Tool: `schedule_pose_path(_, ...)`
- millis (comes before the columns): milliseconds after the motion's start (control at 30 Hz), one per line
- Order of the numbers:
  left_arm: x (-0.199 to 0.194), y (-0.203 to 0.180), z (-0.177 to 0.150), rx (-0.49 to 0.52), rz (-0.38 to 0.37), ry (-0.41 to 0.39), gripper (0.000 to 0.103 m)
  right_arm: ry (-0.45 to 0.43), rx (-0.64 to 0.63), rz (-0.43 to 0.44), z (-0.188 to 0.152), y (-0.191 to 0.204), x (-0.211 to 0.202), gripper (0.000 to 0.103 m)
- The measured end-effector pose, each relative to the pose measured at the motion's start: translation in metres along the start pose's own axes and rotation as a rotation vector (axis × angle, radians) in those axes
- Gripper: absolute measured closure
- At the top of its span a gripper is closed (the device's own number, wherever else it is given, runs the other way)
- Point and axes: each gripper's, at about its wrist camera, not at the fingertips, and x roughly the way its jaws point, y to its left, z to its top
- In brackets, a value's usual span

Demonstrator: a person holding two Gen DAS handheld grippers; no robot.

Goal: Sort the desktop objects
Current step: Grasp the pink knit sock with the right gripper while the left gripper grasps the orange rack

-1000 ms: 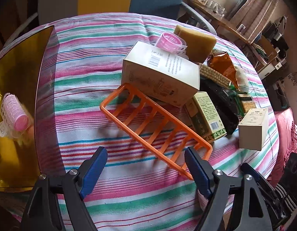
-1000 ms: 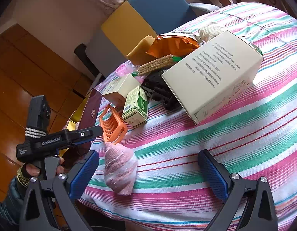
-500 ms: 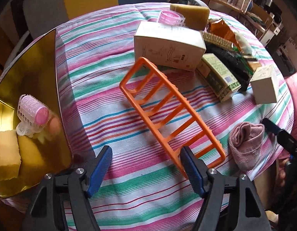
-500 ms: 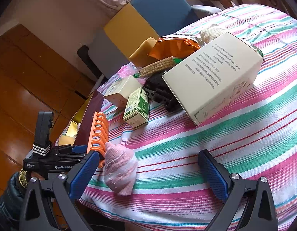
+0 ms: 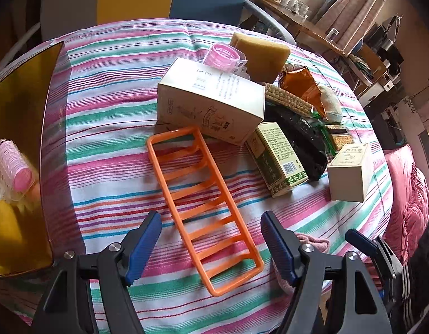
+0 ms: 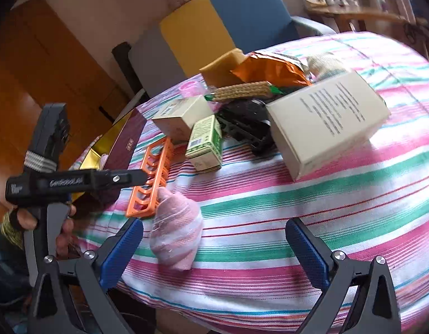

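The left gripper [image 5: 211,246] is spread wide and holds nothing. The orange rack [image 5: 203,192] lies flat on the striped cloth [image 5: 108,128], its near end between the two blue pads [image 5: 143,247] without touching either. The right gripper [image 6: 214,250] is also spread and empty, low over the cloth at the table's near edge. The rolled pink sock [image 6: 176,238] lies just beside its left pad, close enough that contact cannot be told.

In the right view the sock touches the rack's [image 6: 151,182] near end, and the left gripper's [image 6: 139,178] black arm reaches in over that end, with a hand [image 6: 62,222] on its grip.

Beyond the rack's far end a big cream box [image 5: 211,103] sits almost against it. To its right a green box [image 5: 278,158], a black tray [image 5: 300,142] and a small cream box [image 5: 350,172] crowd together. Behind them lie a pink roller [image 5: 224,57], a tan sponge [image 5: 261,55], a woven roll [image 5: 288,98] and an orange packet [image 5: 300,83]. To the left stands a gold bin [image 5: 19,117] holding another roller [image 5: 11,164].

The rack's long axis runs from the left gripper away toward the big box, slanting up-left in the left view.
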Motion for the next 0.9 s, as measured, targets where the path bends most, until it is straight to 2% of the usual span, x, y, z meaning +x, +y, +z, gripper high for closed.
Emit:
schedule_pose_path(100, 0.007, -0.001, 0.005, 0.014, 0.049, 0.003, 0.028, 0.026, -0.045, -0.029, -0.002, 0.011, 0.006, 0.000)
schedule_pose_path(200, 0.011, 0.001, 0.007, 0.003, 0.049, 0.016, 0.029, 0.051, -0.091, -0.059, -0.005, 0.023, 0.012, 0.000)
schedule_pose_path(267, 0.013, 0.003, 0.008, -0.006, 0.038, 0.024, 0.030, 0.068, -0.121, -0.078, -0.007, 0.030, 0.017, 0.007)
schedule_pose_path(300, 0.014, 0.004, 0.008, -0.009, 0.035, 0.027, 0.030, 0.077, -0.136, -0.088, -0.007, 0.034, 0.019, 0.015)
schedule_pose_path(333, 0.015, 0.005, 0.007, -0.011, 0.036, 0.028, 0.031, 0.085, -0.151, -0.098, -0.008, 0.038, 0.021, 0.019)
schedule_pose_path(467, 0.013, 0.009, 0.004, -0.027, 0.029, 0.016, 0.033, 0.116, -0.197, -0.129, -0.011, 0.048, 0.029, 0.021)
schedule_pose_path(567, 0.010, 0.015, 0.002, -0.053, 0.012, 0.007, 0.034, 0.114, -0.221, -0.144, -0.012, 0.050, 0.030, 0.027)
schedule_pose_path(633, 0.008, 0.017, -0.001, -0.055, 0.009, 0.001, 0.034, 0.113, -0.246, -0.162, -0.012, 0.052, 0.031, 0.039)
schedule_pose_path(667, 0.007, 0.016, -0.003, -0.048, 0.013, -0.002, 0.035, 0.113, -0.257, -0.166, -0.012, 0.053, 0.032, 0.042)
schedule_pose_path(733, 0.004, 0.015, -0.006, -0.025, 0.035, -0.011, 0.042, 0.114, -0.272, -0.162, -0.013, 0.055, 0.032, 0.050)
schedule_pose_path(767, 0.003, 0.015, -0.008, -0.012, 0.046, -0.017, 0.047, 0.115, -0.283, -0.165, -0.014, 0.057, 0.032, 0.051)
schedule_pose_path(900, -0.007, 0.019, -0.020, -0.011, 0.020, -0.051, 0.049, 0.115, -0.305, -0.182, -0.016, 0.061, 0.033, 0.051)
